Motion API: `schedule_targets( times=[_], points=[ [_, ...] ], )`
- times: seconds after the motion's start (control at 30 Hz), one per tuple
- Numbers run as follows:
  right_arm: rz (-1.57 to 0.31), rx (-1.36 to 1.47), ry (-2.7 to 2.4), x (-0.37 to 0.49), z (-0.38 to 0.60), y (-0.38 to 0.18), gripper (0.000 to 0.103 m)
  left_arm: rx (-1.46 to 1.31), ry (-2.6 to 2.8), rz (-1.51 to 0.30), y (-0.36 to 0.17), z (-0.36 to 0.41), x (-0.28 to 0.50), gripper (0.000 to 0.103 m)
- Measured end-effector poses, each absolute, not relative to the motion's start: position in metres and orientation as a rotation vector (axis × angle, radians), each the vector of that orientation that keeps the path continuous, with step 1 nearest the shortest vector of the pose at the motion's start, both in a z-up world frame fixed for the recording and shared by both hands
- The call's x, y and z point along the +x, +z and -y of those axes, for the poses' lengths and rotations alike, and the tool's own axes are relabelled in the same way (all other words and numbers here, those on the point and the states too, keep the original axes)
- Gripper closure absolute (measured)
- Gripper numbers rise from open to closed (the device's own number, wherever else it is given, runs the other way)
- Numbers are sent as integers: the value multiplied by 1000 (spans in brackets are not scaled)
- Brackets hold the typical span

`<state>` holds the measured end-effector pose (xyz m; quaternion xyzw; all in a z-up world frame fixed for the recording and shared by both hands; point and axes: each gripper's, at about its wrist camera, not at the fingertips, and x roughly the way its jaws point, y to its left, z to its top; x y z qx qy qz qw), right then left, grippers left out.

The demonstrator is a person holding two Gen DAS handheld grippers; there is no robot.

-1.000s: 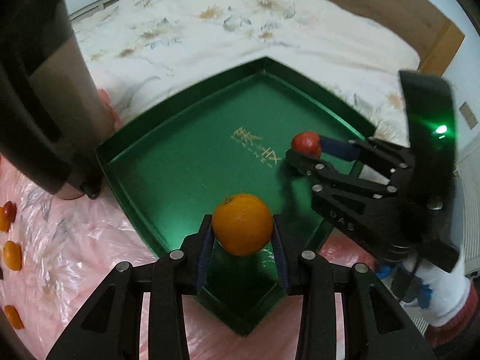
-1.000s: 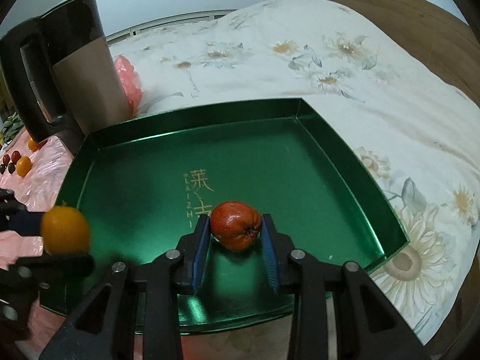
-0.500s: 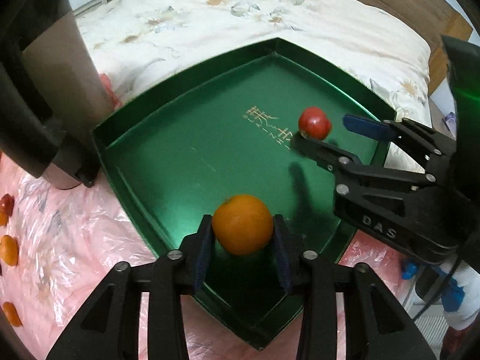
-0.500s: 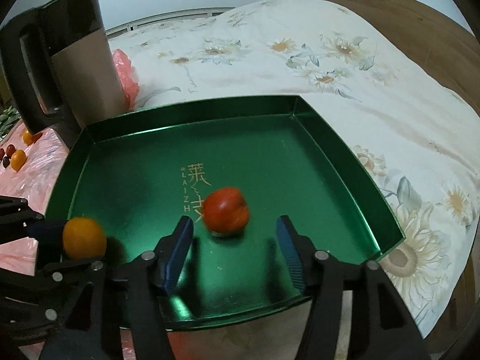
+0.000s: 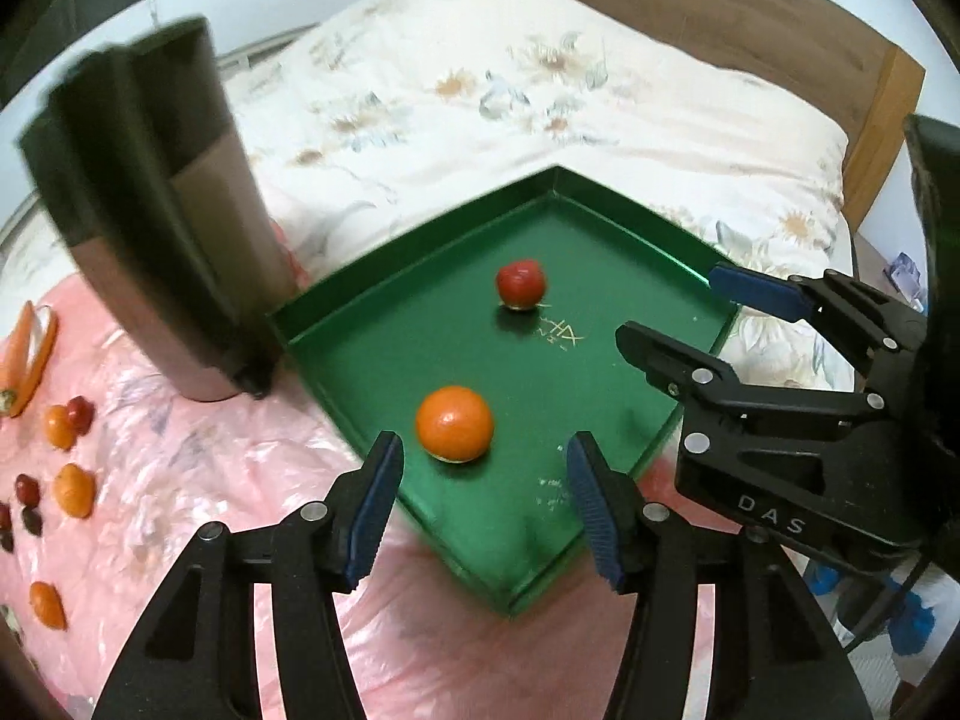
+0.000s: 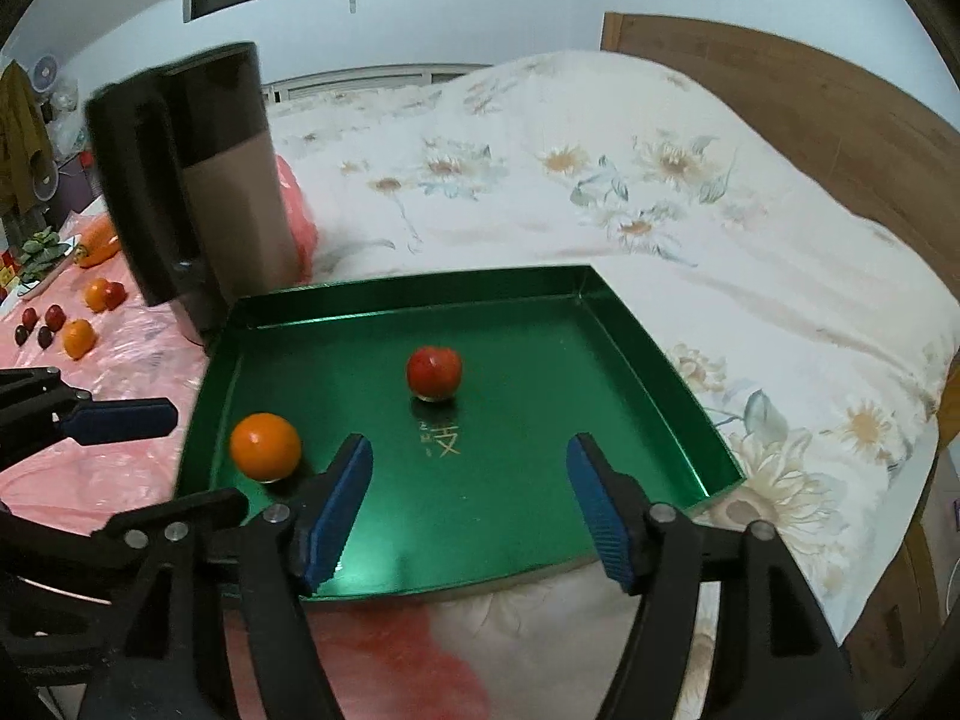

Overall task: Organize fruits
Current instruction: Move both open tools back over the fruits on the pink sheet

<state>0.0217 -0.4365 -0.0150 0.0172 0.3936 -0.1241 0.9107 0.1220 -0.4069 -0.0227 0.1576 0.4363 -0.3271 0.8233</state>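
A green tray (image 5: 606, 354) sits on a bed with a flowered quilt (image 6: 600, 180). Two fruits rest on the tray floor, well apart from each other: an orange (image 5: 454, 423) near the tray's left corner and a red fruit (image 5: 520, 282) near the gold lettering in the middle. Neither is touched by anything.

The left tongs (image 5: 483, 501) hang just behind the orange, jaws spread wide and holding nothing. The right tongs (image 6: 468, 501) hover over the tray's near edge, short of the red fruit, jaws likewise wide apart and empty; in the left view they show at the tray's right side.

To the left of the tray a pink plastic sheet (image 5: 180, 468) covers the surface. A tall dark jug (image 5: 156, 228) stands on it, close against the tray's corner. Beyond it lie more loose fruits: small oranges (image 5: 73, 489) and dark red fruits (image 5: 27, 489), scattered, with a carrot (image 5: 30, 360) further off.

Judging by this, both tongs stand at the end of a drop-off, with two fruits in the tray and more waiting. The next move probably calls for swinging one set of tongs left, past the jug without knocking it, lowering the open jaws around one loose fruit, and closing gently so it does not roll or bruise.
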Motion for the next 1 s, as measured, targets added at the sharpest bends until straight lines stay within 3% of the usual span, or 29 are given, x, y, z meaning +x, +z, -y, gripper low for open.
schedule_targets(
  times=[0.7, 1.0],
  points=[
    [-778, 2, 18, 8, 298, -4, 10, 145, -376, -939, -28, 194, 137, 52],
    [-798, -5, 108, 20, 247, -11, 10, 108, -249, -910, -23, 136, 136, 52]
  ],
)
